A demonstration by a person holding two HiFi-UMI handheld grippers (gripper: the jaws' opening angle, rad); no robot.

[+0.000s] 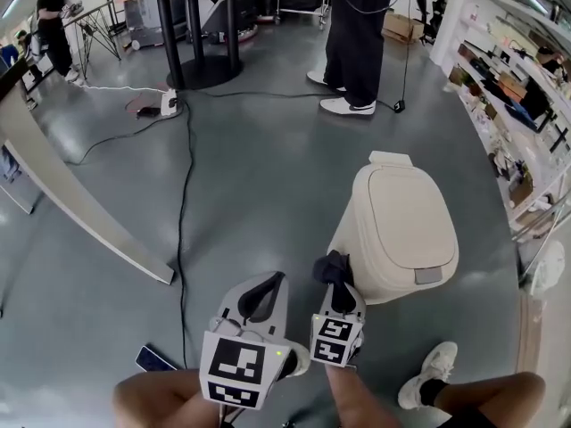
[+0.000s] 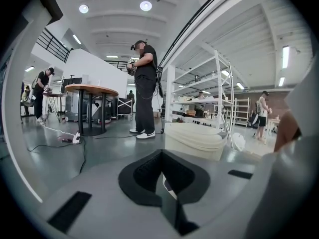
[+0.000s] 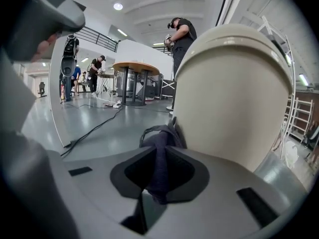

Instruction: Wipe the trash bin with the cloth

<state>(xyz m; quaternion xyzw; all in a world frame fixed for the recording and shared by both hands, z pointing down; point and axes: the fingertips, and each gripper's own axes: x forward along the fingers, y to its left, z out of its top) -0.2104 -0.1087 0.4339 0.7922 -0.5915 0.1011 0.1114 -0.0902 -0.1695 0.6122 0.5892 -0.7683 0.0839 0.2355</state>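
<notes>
Dark cloth [image 3: 160,156] clamped in right hand-held gripper [image 3: 160,169] touches bin [image 3: 232,103]; left hand-held gripper [image 2: 162,176] clenched.

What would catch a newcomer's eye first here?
The cream bin stands right of centre. The right gripper pinches a dark cloth at the bin's side; the left gripper, shut and empty, sits beside it. A black cable runs across the floor at left.

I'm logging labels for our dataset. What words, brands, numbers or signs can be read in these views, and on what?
No words or numbers can be read anywhere.
Marker cubes: black-and-white square patterns only, no text.
Trash bin: no label shows.
White shoe: a dark curved mark, no lettering.
Shelf boxes: any print is too small to read.
</notes>
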